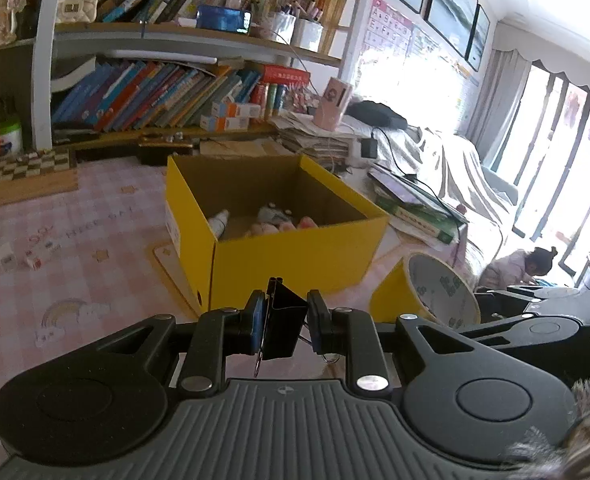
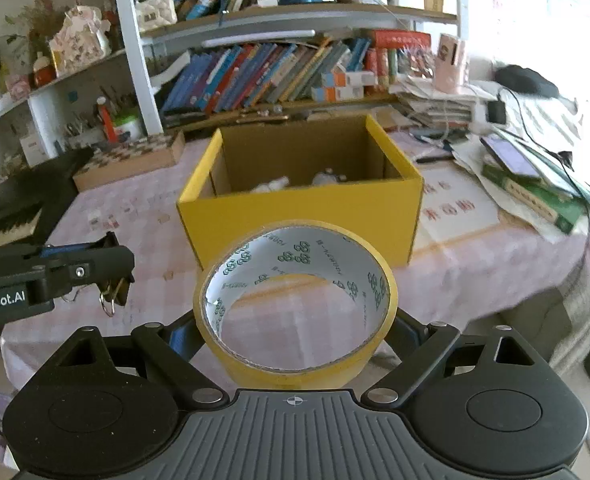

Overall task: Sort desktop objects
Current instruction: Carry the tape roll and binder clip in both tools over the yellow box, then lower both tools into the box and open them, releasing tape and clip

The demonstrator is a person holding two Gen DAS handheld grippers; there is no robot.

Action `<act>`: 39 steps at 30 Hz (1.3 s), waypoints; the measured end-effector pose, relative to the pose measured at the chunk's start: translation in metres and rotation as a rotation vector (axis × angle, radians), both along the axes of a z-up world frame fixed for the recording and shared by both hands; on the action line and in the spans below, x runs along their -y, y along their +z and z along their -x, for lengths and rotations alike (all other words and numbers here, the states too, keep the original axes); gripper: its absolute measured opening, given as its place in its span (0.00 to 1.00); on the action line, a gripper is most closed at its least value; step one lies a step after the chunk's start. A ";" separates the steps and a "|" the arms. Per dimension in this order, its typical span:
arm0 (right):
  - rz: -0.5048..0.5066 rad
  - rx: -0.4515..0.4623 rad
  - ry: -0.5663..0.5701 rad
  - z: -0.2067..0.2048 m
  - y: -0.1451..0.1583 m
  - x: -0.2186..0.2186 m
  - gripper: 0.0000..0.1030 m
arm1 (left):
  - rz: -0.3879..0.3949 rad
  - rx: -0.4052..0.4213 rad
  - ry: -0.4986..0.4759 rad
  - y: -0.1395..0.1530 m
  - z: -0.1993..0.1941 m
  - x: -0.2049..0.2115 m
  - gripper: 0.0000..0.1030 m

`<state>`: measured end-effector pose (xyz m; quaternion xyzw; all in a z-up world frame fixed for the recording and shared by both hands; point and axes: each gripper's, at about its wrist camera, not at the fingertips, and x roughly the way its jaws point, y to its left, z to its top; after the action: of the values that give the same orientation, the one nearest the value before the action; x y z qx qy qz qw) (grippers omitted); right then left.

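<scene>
A black clip (image 1: pixel 282 320) is squeezed tight in the left gripper (image 1: pixel 283 326), and a yellow tape roll (image 2: pixel 295 304) is pinched across its width by the right gripper (image 2: pixel 295 320). Both are held near the yellow box (image 2: pixel 299 208). Each should be carried over the open top before being let go.

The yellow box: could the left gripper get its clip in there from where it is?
Probably yes. The left gripper, shut on the binder clip, faces the yellow box, whose top is open. Nothing stands between them, but it must rise over the near wall.
</scene>
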<state>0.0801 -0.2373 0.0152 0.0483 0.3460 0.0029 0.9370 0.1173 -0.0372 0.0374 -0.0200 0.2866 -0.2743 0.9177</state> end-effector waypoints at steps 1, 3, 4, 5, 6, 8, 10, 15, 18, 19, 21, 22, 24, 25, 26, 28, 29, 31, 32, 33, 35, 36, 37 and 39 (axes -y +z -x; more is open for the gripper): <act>-0.002 0.006 0.008 -0.005 0.001 0.001 0.90 | -0.002 0.005 0.005 0.002 -0.004 0.002 0.20; -0.004 0.017 0.020 -0.014 0.004 0.004 0.90 | -0.007 0.015 0.015 0.005 -0.012 0.005 0.20; -0.005 0.023 0.026 -0.019 0.005 0.005 0.90 | -0.009 0.020 0.020 0.006 -0.015 0.007 0.20; -0.006 0.031 0.032 -0.023 0.007 0.007 0.90 | -0.010 0.025 0.023 0.008 -0.020 0.008 0.20; -0.006 0.039 0.037 -0.028 0.009 0.008 0.90 | -0.011 0.032 0.027 0.010 -0.024 0.011 0.20; -0.007 0.058 0.045 -0.037 0.013 0.013 0.90 | -0.014 0.045 0.035 0.014 -0.031 0.015 0.20; -0.009 0.074 0.049 -0.048 0.016 0.019 0.90 | -0.016 0.058 0.043 0.017 -0.038 0.019 0.20; -0.013 0.097 0.065 -0.076 0.021 0.032 0.90 | -0.020 0.079 0.066 0.020 -0.057 0.030 0.20; -0.013 0.105 0.083 -0.091 0.021 0.038 0.90 | -0.023 0.081 0.081 0.019 -0.068 0.036 0.20; -0.012 0.107 0.091 -0.097 0.021 0.040 0.90 | -0.025 0.083 0.086 0.019 -0.073 0.038 0.20; -0.006 0.111 0.110 -0.107 0.020 0.043 0.90 | -0.032 0.087 0.091 0.019 -0.082 0.043 0.20; 0.000 0.113 0.122 -0.113 0.020 0.045 0.90 | -0.038 0.088 0.094 0.018 -0.088 0.046 0.20; 0.016 0.121 0.141 -0.126 0.020 0.050 0.90 | -0.050 0.090 0.099 0.016 -0.098 0.052 0.20; 0.025 0.125 0.150 -0.131 0.020 0.052 0.90 | -0.059 0.089 0.102 0.015 -0.104 0.056 0.20; 0.036 0.128 0.161 -0.138 0.019 0.054 0.90 | -0.069 0.088 0.102 0.012 -0.110 0.060 0.20; 0.062 0.130 0.190 -0.152 0.018 0.057 0.90 | -0.095 0.086 0.103 0.007 -0.122 0.068 0.20; 0.079 0.129 0.209 -0.159 0.017 0.057 0.90 | -0.108 0.084 0.101 0.004 -0.127 0.071 0.20; 0.122 0.125 0.256 -0.174 0.013 0.056 0.90 | -0.142 0.075 0.094 -0.004 -0.138 0.079 0.20; 0.150 0.119 0.285 -0.181 0.010 0.054 0.90 | -0.159 0.069 0.090 -0.008 -0.143 0.082 0.20; 0.184 0.113 0.315 -0.189 0.006 0.051 0.90 | -0.172 0.060 0.086 -0.011 -0.148 0.085 0.20; 0.238 0.092 0.370 -0.204 -0.001 0.045 0.90 | -0.193 0.039 0.076 -0.018 -0.155 0.089 0.20; 0.265 0.079 0.401 -0.212 -0.005 0.042 0.90 | -0.206 0.030 0.069 -0.022 -0.159 0.091 0.20; 0.287 0.063 0.433 -0.218 -0.008 0.039 0.90 | -0.219 0.023 0.063 -0.025 -0.162 0.093 0.20; 0.335 0.032 0.500 -0.231 -0.015 0.032 0.90 | -0.243 0.007 0.055 -0.031 -0.167 0.096 0.20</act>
<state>0.3108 -0.2689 0.0007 -0.1936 0.3279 0.1771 0.9075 0.2848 -0.1329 0.0059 0.0843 0.3140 -0.2126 0.9215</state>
